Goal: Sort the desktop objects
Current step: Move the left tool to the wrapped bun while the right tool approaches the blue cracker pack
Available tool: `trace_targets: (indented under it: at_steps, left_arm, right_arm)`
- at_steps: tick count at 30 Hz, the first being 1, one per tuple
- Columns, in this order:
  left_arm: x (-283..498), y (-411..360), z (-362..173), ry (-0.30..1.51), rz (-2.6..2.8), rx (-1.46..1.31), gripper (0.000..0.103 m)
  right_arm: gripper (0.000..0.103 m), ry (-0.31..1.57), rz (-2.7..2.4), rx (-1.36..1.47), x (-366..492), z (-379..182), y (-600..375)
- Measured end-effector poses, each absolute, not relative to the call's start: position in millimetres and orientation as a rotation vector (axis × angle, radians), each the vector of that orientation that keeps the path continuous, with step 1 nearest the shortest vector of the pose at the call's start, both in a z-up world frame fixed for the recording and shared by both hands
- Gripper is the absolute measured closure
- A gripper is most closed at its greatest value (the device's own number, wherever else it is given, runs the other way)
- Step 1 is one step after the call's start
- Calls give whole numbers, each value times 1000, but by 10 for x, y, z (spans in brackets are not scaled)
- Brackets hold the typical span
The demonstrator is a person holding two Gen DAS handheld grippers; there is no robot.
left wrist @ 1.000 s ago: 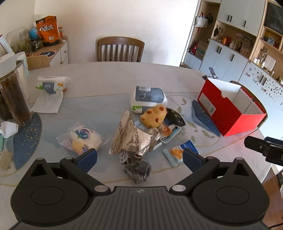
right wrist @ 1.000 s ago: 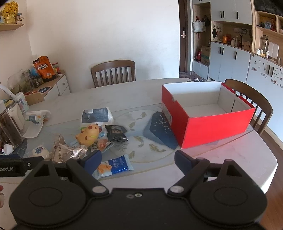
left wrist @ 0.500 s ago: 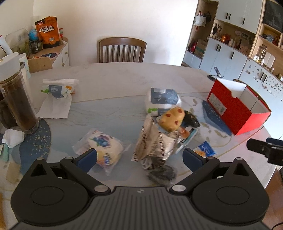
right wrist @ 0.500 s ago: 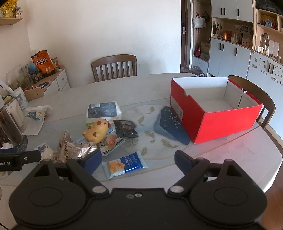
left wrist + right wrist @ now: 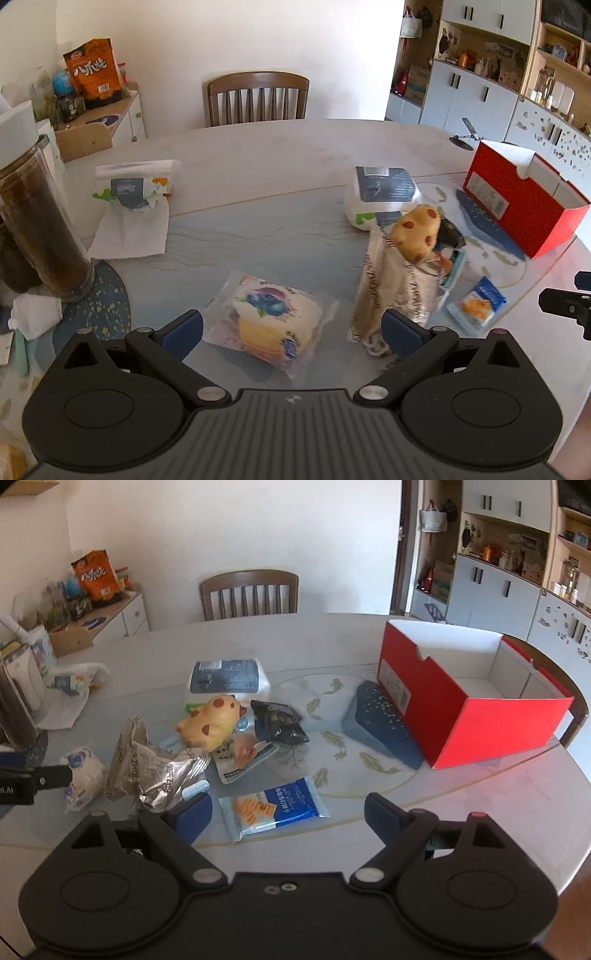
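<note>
My left gripper [image 5: 291, 328] is open, its jaws either side of a wrapped blueberry cake [image 5: 271, 319], which also shows in the right wrist view [image 5: 83, 775]. A silver foil bag [image 5: 397, 295] lies just right of it. My right gripper [image 5: 286, 810] is open and empty above a blue cracker packet [image 5: 275, 808]. A yellow spotted toy [image 5: 210, 723], a black packet [image 5: 277, 722], a tissue pack [image 5: 227, 677] and the silver foil bag [image 5: 147, 766] lie in a pile. An open red box [image 5: 469, 698] stands at the right.
A dark jar [image 5: 40, 229] stands on a blue mat [image 5: 96, 314] at the left, with a paper napkin [image 5: 131, 230] and wipes pack [image 5: 133, 182] behind. Another blue mat [image 5: 380, 720] lies beside the box. A chair [image 5: 256, 98] stands at the far table edge.
My left gripper has swung left from the foil bag pile and now frames the blueberry cake. My right gripper has moved left and closer to the blue cracker packet.
</note>
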State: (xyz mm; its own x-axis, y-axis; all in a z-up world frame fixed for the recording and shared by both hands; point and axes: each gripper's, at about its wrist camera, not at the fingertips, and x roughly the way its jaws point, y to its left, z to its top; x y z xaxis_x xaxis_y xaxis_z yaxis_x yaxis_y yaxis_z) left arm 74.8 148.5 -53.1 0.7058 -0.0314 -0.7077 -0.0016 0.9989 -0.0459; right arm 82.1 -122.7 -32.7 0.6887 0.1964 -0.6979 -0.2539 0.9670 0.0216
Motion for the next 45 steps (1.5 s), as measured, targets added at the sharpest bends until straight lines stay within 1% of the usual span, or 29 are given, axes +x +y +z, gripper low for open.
trace_targets:
  at_steps: [14,19,24,34,39,43,45]
  left_arm:
    - [1028,1458,-796,796,-22,75,0]
    - [1137,1486,-900,815,-27,96,0]
    - [1236,1524,-1049,871,-57,106,0]
    - [1302,1564,-1143,888,-55,114,1]
    - [1319,1612,-1165,901,-67,85,10]
    - [1335,1606,-1151,898,-80,73,20]
    - [1337,1593,-1151,897,-82,75,21]
  right_arm:
    - [14,867,437,-198,1320,-867,-1078]
    - [14,894,458,-211,1465,-959,-1073]
    - [13,929,472,-224,1538,-1045,-1041]
    - [12,914,470,-248,1602,-1091,-1036]
    - [8,908,484,-239,1650,-1108,-1061]
    - [9,910,492,-221,1697,-1120,-1095]
    - [10,905,494,-225,1689,-1122,-1096]
